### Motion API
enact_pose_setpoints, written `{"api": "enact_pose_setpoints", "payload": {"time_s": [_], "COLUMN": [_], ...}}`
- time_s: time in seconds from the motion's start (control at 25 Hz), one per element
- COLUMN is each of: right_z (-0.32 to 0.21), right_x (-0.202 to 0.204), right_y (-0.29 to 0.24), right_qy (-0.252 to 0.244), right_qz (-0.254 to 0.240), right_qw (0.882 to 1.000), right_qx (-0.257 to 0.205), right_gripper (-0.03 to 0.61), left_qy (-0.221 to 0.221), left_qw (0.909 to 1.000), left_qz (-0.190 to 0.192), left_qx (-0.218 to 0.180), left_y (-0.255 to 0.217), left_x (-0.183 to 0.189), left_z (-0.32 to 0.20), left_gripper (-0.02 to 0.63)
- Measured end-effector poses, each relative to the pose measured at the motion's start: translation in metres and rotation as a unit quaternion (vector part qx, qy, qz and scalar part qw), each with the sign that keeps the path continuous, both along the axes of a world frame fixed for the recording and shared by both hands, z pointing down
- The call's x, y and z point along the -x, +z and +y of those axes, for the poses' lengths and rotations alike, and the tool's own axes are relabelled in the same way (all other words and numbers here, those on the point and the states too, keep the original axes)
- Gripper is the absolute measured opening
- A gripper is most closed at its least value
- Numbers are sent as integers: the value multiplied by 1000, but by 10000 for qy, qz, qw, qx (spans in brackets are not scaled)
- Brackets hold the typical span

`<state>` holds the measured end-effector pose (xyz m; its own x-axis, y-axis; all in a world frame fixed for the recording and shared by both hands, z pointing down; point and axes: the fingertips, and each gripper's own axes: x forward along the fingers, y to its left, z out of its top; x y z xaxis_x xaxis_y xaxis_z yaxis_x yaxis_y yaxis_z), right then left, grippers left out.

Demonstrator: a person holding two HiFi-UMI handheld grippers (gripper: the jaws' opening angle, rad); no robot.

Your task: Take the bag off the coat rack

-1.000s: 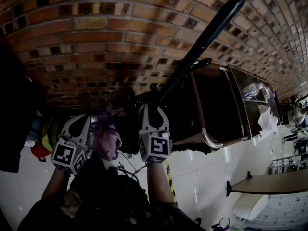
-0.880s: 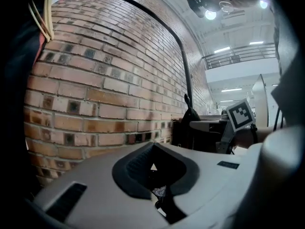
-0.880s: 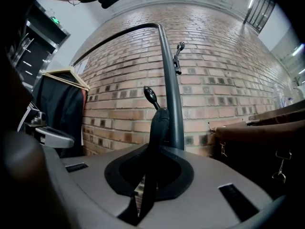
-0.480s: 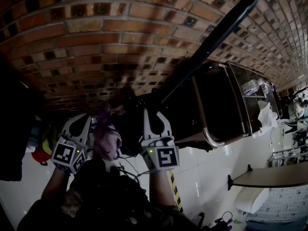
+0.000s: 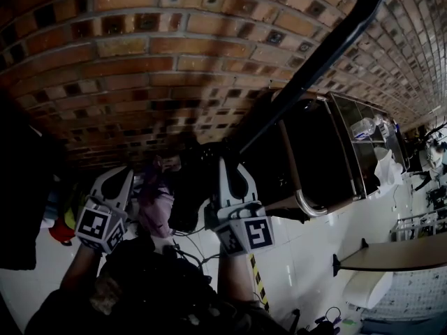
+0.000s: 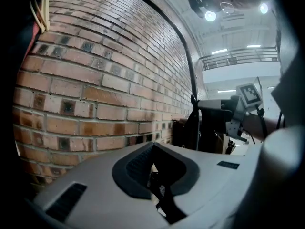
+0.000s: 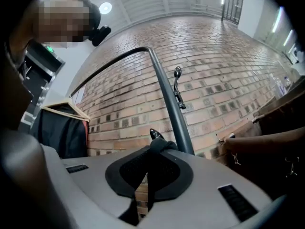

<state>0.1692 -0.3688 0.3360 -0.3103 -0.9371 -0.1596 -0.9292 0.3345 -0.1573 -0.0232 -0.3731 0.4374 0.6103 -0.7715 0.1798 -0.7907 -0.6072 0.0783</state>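
Observation:
A purple bag hangs between my two grippers in the head view, below the black coat rack pole. My right gripper has just been closing and is shut on the bag's black strap, which loops over the jaw tips beside the pole. My left gripper sits to the left of the bag. In the left gripper view its jaws stand closed on a dark strap piece with a shiny fitting. The strap's seat on the rack is hidden.
A brick wall stands right behind the rack. A dark cabinet with a chrome rail is to the right. A dark garment on a wooden hanger hangs to the left. A rack hook sticks out higher on the pole.
My right gripper has risen along the pole with the strap and rolled, its marker cube swinging to the right. The bag has shifted slightly. The left gripper has stayed put.

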Motion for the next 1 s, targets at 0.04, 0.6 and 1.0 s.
{"api": "enact_pose_setpoints", "payload": {"time_s": [0.04, 0.6, 1.0], "right_z": [-2, -7, 4], "right_x": [-3, 16, 79], "right_y": [-3, -54, -99], "right_qy": [3, -375, -1407], "right_qz": [-40, -236, 60], "right_qw": [10000, 9987, 9868], "right_qx": [-45, -244, -804], "right_gripper": [28, 28, 28], "left_qy": [-6, -18, 7], "left_qw": [10000, 9999, 9992], "left_qz": [19, 122, 243], "left_qx": [-17, 16, -303], "left_y": [-1, -2, -24], "left_x": [0, 4, 9], "left_z": [-2, -33, -47], "left_gripper": [40, 40, 40]}}
